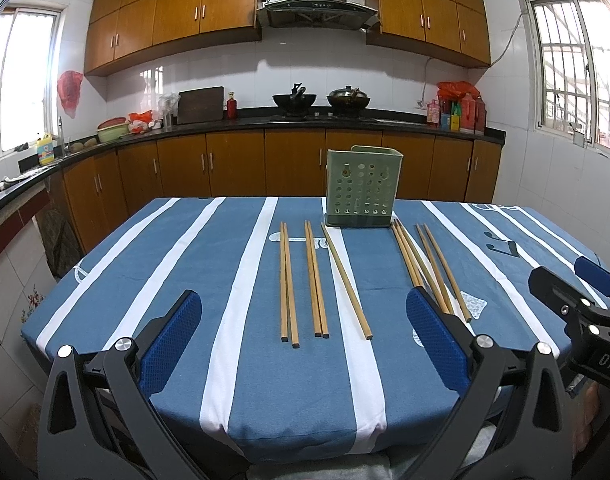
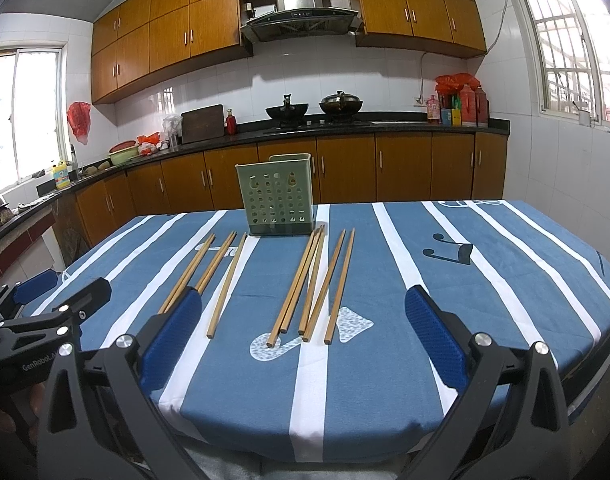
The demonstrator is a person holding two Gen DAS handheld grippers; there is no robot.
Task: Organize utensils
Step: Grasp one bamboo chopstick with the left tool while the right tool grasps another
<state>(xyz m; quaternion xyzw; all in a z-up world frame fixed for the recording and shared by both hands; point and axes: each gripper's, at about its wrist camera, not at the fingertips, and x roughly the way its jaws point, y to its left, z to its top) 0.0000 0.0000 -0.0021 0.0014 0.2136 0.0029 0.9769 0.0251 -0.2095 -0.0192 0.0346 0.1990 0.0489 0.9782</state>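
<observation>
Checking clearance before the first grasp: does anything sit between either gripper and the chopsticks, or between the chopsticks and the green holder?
Nothing visible does. Both the left gripper and right gripper are open over bare tablecloth; the chopsticks lie loose before the green holder.

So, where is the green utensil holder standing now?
The green utensil holder stands upright at the far side of the table, just beyond the far tips of the chopsticks, centre-right in the left wrist view.
</observation>
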